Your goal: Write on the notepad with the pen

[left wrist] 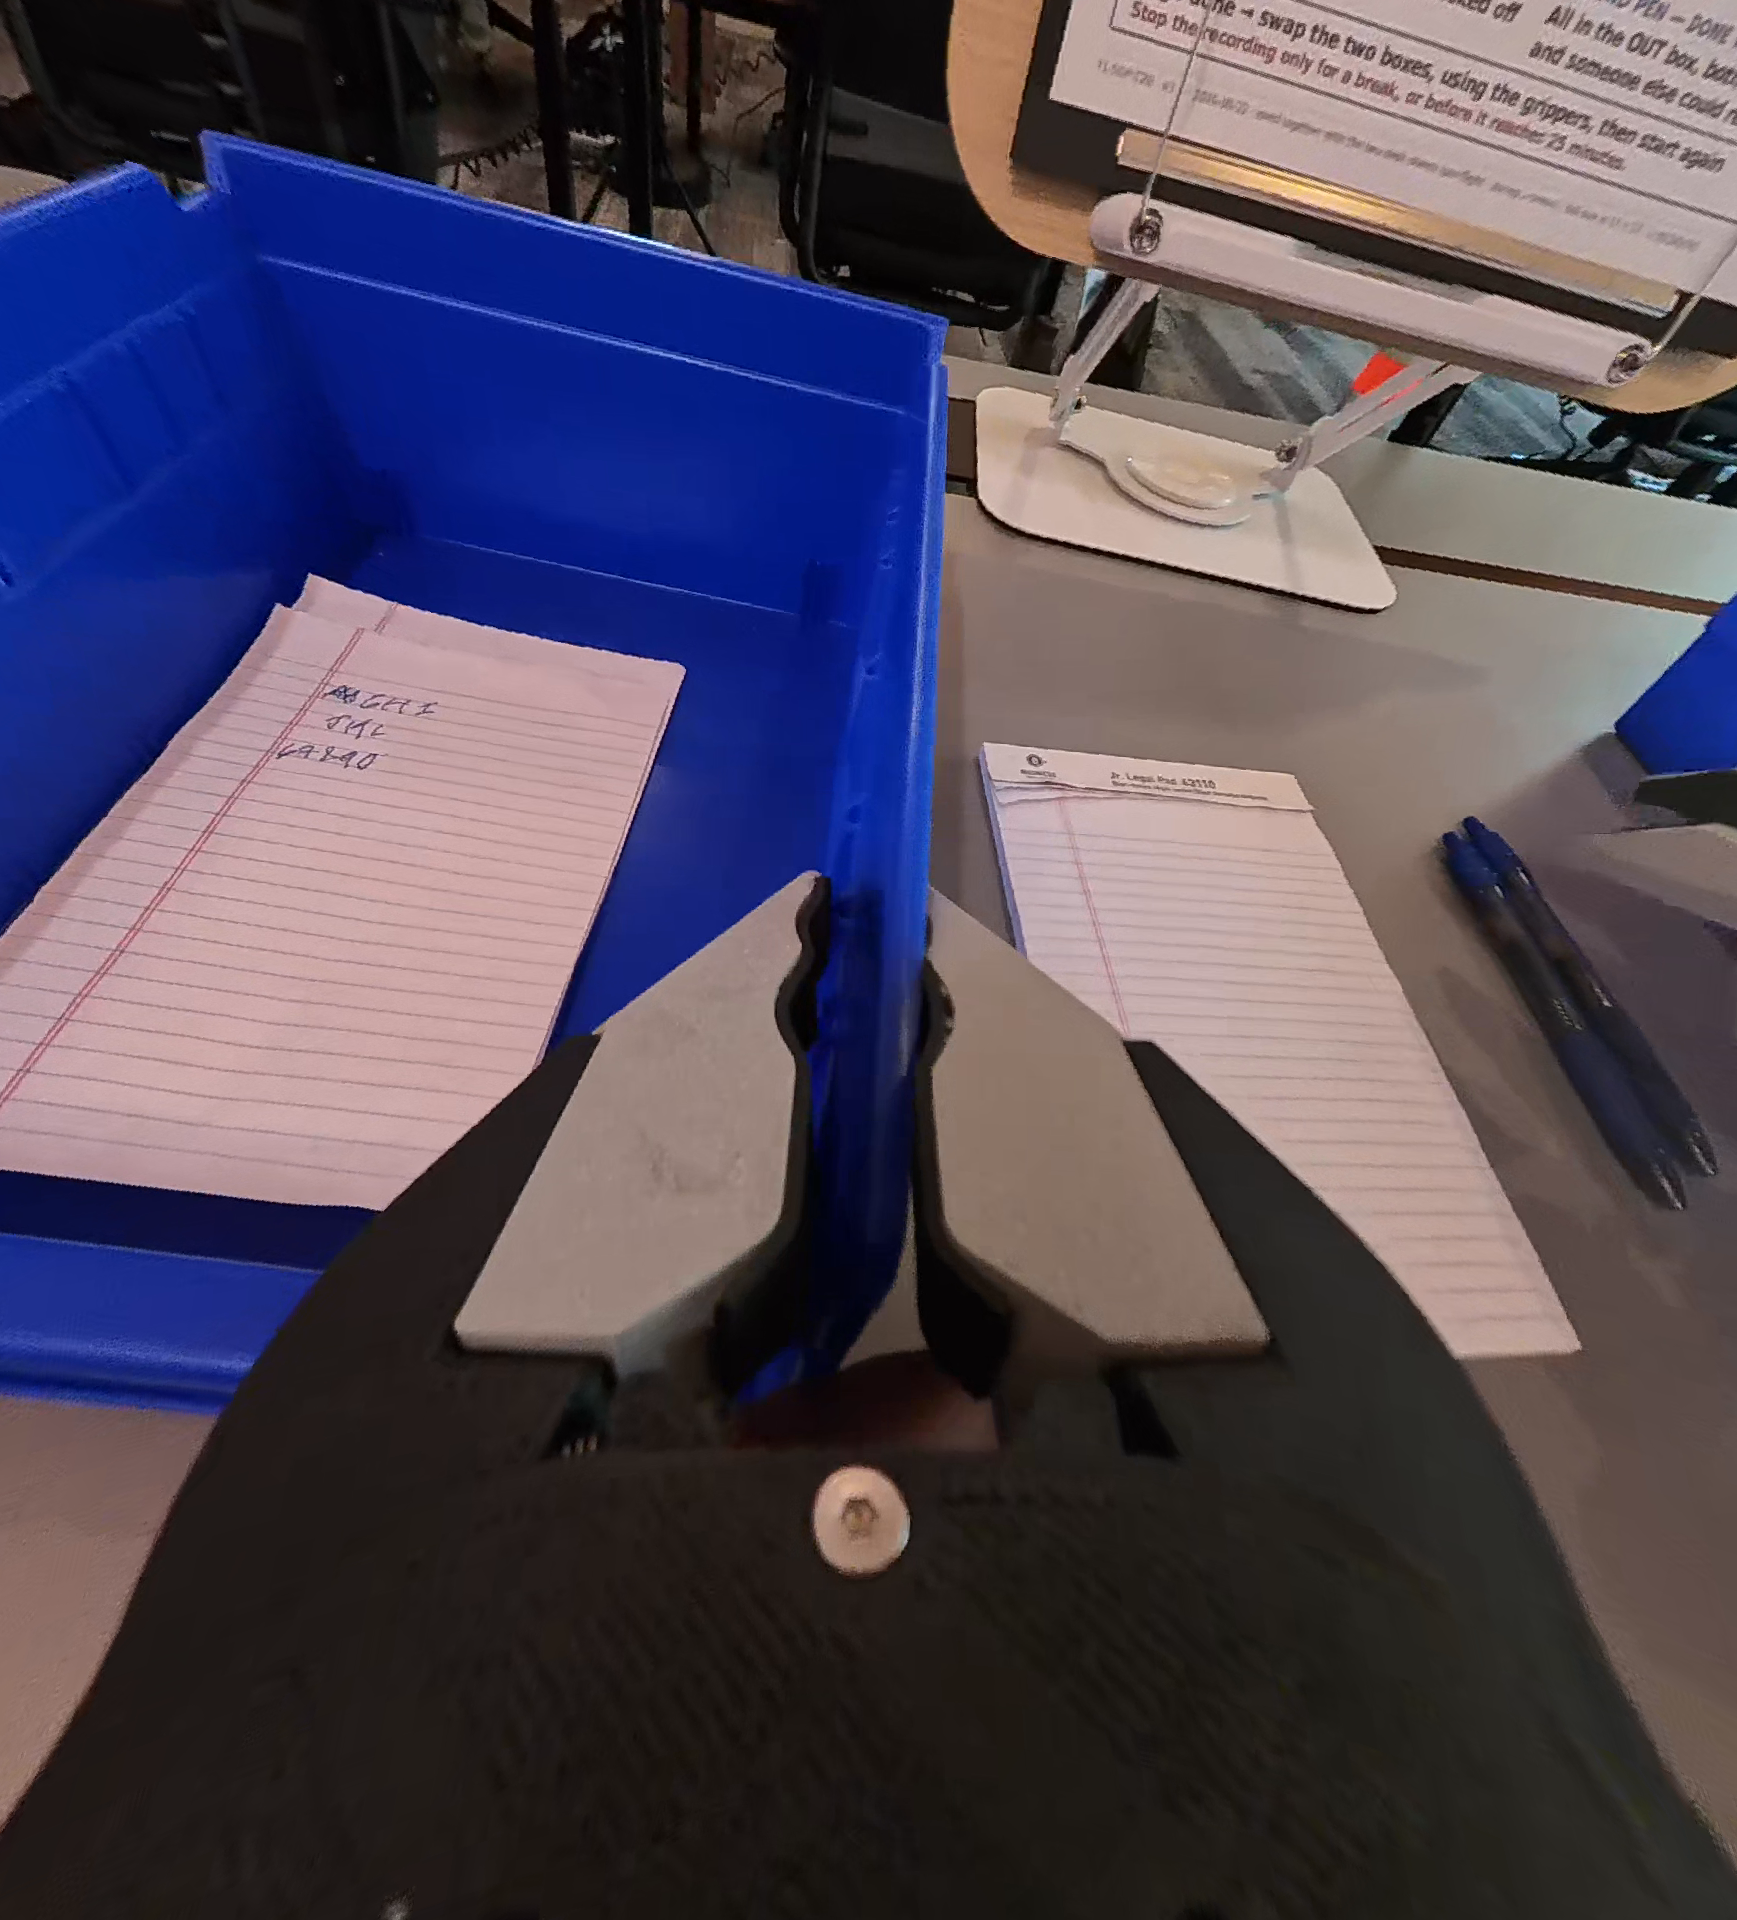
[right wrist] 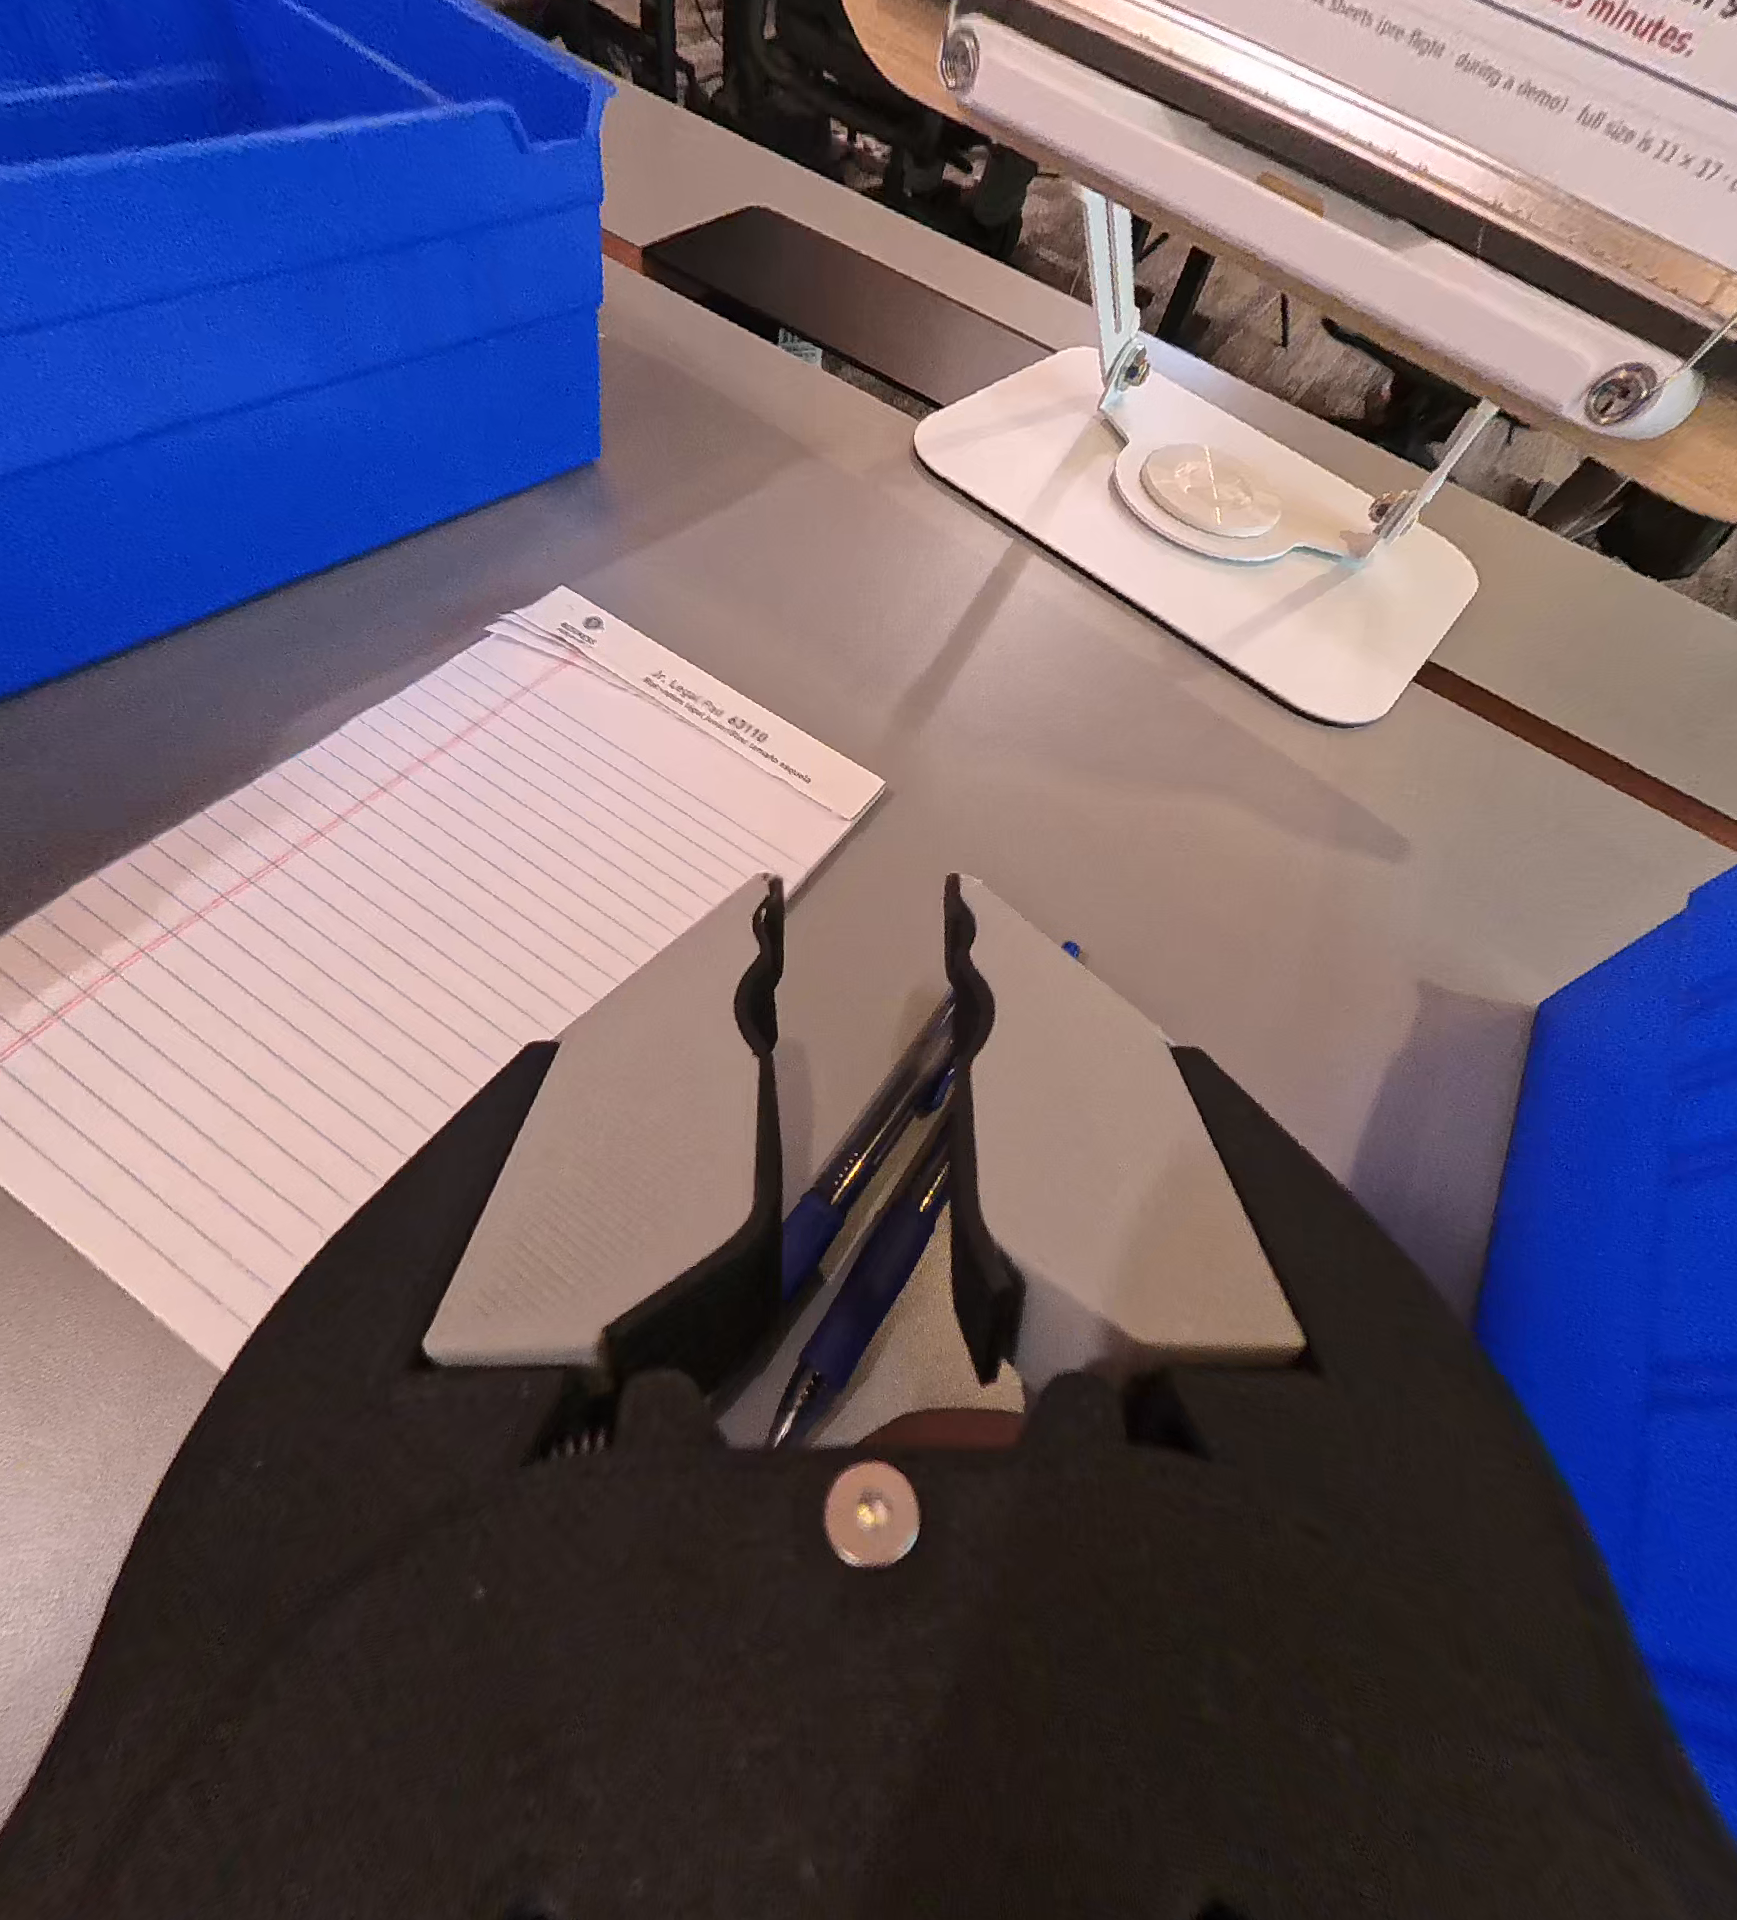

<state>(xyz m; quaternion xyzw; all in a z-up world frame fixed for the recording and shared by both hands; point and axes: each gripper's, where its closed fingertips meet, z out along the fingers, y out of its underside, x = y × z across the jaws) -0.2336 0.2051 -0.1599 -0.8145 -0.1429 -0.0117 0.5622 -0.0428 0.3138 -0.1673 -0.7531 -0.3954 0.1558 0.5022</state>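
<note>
A white lined notepad (left wrist: 1259,1039) lies flat on the grey table, just right of a big blue bin (left wrist: 583,343). Two blue pens (left wrist: 1570,1008) lie side by side to the right of the pad. My left gripper (left wrist: 872,894) straddles the bin's right wall near its front corner, and its jaws are closed on that wall. My right gripper (right wrist: 862,883) hovers low over the two pens (right wrist: 864,1164) with its jaws slightly apart and nothing held. The pens show through the gap. The notepad (right wrist: 324,935) lies to its left.
A loose lined sheet (left wrist: 324,914) with some handwriting lies inside the big bin, which also shows in the right wrist view (right wrist: 220,416). A second blue bin (right wrist: 1674,1351) stands close on the right. A white document stand (right wrist: 1207,540) holding a printed sheet stands at the back.
</note>
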